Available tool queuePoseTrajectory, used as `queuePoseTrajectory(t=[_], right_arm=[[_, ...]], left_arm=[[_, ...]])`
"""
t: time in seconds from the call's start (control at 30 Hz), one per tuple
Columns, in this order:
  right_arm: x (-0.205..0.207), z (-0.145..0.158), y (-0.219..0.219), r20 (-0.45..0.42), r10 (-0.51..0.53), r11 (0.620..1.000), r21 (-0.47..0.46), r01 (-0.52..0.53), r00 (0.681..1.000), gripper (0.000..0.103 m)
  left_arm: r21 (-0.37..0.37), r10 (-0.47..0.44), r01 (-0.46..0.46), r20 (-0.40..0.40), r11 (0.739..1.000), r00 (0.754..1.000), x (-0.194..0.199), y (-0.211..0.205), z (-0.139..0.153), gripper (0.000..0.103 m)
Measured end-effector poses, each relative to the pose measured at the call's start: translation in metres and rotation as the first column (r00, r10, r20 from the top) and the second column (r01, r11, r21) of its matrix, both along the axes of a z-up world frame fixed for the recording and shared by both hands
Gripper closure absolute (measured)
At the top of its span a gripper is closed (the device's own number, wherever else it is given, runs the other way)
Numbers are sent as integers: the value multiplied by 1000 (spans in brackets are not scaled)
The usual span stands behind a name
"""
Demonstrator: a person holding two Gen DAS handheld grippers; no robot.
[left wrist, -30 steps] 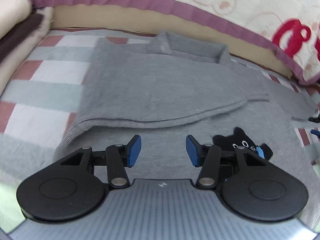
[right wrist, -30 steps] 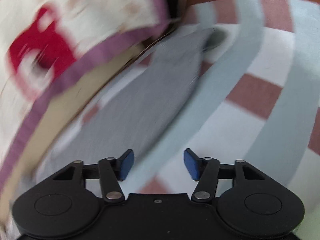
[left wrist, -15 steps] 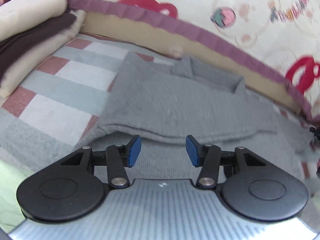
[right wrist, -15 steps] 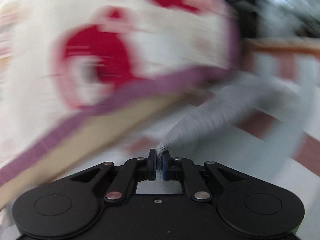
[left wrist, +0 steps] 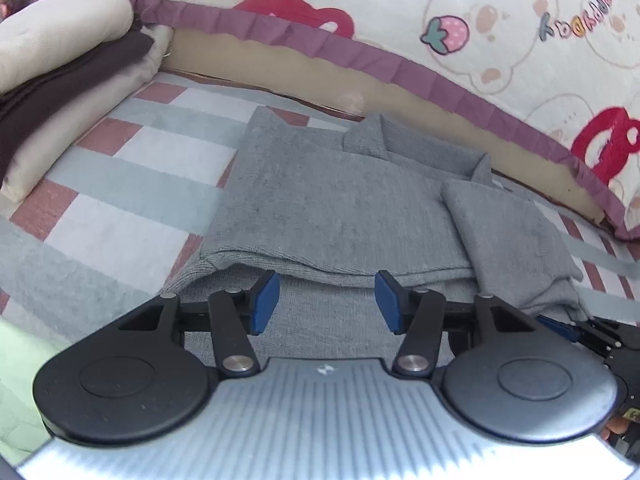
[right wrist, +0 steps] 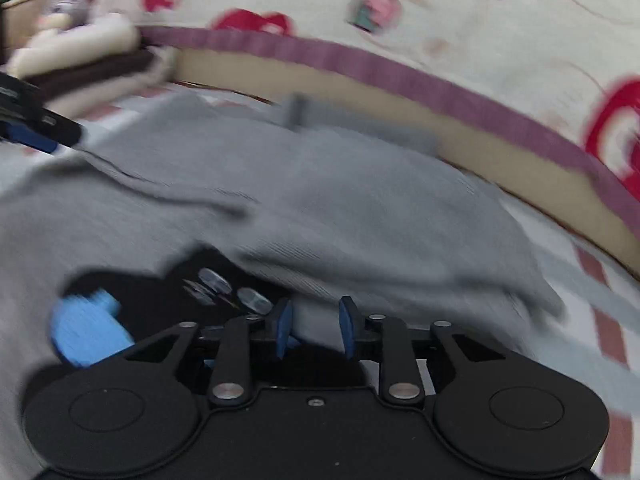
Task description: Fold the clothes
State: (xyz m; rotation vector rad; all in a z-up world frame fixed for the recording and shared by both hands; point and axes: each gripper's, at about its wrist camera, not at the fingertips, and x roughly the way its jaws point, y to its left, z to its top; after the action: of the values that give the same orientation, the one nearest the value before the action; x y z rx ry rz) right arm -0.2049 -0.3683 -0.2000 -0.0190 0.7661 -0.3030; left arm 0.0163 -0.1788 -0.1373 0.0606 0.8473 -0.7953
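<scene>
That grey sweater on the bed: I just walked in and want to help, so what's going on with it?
A person with a gripper in each hand is folding the grey sweater on the checked blanket. Both sleeves are already laid across the body. The left gripper hangs open over the lower part, holding nothing. The right gripper is open at the right sleeve's end, near the black cat patch; that view is blurred. A folded pile sits at the far left.

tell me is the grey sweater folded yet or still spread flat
Partly folded: both sleeves lie folded in across the grey sweater, but its body is still full length.
</scene>
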Motion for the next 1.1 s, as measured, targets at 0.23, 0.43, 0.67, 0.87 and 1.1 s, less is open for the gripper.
queuePoseTrajectory(t=[0.23, 0.43, 0.67, 0.87, 1.1], right_arm=[[-31, 3, -57, -41, -193, 977, -97, 188, 980, 59], [-33, -9, -90, -58, -256, 966, -58, 252, 965, 59], [-30, -16, -110, 48, -439, 896, 94, 433, 897, 89], [-71, -39, -131, 177, -635, 729, 458, 508, 752, 89], [-80, -45, -124, 220, -659, 708, 505, 494, 720, 88]], left_arm=[[47, -131, 129, 43, 991, 991, -31, -28, -6, 48], [164, -406, 377, 210, 911, 889, -94, -63, -8, 45], [173, -463, 433, 214, 885, 860, -110, -92, -7, 45], [189, -574, 543, 317, 818, 755, -128, -132, 6, 38], [216, -571, 531, 225, 819, 790, -132, -227, -15, 43]])
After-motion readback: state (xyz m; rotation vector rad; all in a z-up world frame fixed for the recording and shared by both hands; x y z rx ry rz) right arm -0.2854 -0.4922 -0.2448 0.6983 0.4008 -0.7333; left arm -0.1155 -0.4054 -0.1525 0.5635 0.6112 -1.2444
